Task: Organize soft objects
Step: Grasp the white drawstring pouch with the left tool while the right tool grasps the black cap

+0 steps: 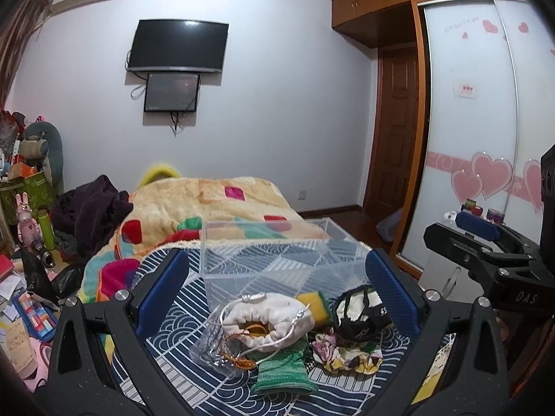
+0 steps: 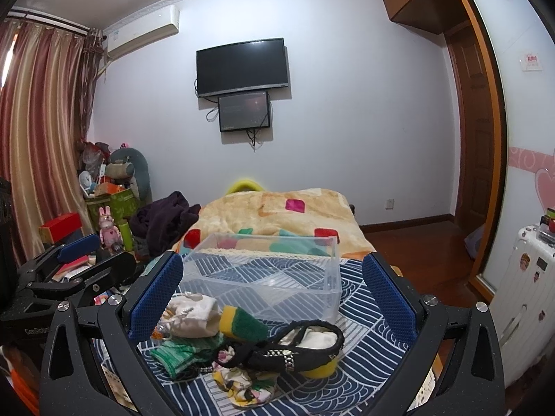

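A pile of soft things lies on the blue patterned cloth [image 1: 215, 391] in front of a clear plastic box [image 1: 274, 256]: a white drawstring pouch [image 1: 267, 319], a green knitted cloth [image 1: 281, 371], a yellow-green sponge [image 1: 314, 303], a black strappy item [image 1: 360, 315] and a floral scrunchie [image 1: 347, 350]. My left gripper [image 1: 277, 287] is open above the pile, empty. My right gripper [image 2: 274, 294] is open and empty over the same pile: pouch [image 2: 194, 315], sponge [image 2: 242, 322], black item [image 2: 288, 346], green cloth [image 2: 180, 350], box [image 2: 270, 277].
The bed carries a patterned blanket [image 1: 208, 204] and a dark garment [image 1: 90, 211] behind the box. Clutter and toys [image 1: 31, 208] stand at the left. A wardrobe [image 1: 485, 121] and a white suitcase [image 2: 523, 294] stand at the right.
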Demonstrator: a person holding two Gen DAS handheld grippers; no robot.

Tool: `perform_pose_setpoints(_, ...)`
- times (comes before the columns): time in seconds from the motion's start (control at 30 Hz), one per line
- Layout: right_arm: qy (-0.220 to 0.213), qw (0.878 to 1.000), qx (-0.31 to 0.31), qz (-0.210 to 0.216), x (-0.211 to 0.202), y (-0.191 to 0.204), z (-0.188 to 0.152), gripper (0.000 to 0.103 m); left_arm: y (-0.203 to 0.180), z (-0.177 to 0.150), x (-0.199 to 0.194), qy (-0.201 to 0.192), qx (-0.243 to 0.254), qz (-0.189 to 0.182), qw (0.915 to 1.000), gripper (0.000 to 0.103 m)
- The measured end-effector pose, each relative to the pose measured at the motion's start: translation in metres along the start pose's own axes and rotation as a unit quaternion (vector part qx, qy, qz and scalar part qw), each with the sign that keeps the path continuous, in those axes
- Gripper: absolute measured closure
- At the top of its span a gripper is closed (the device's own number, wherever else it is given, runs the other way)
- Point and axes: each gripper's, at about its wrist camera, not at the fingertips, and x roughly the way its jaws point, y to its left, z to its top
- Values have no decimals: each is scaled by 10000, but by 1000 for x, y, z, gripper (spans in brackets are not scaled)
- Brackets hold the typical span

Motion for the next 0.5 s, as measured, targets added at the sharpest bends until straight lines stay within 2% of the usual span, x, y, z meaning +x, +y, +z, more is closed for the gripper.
perform_pose_setpoints(0.13,234,9996,-19,-130,10,-10,-11,0,5,-11,19,328,-58,32,9994,0)
perform_pose_setpoints(0.33,662,9976,206,-27,28,-25,-25,0,12,-31,51,808,-164,97,9965,0)
perform_pose_setpoints(0.5,1043,9940,317,-18,44,-32,-39,1,11,-48,66,1034,-159,119,9944,2)
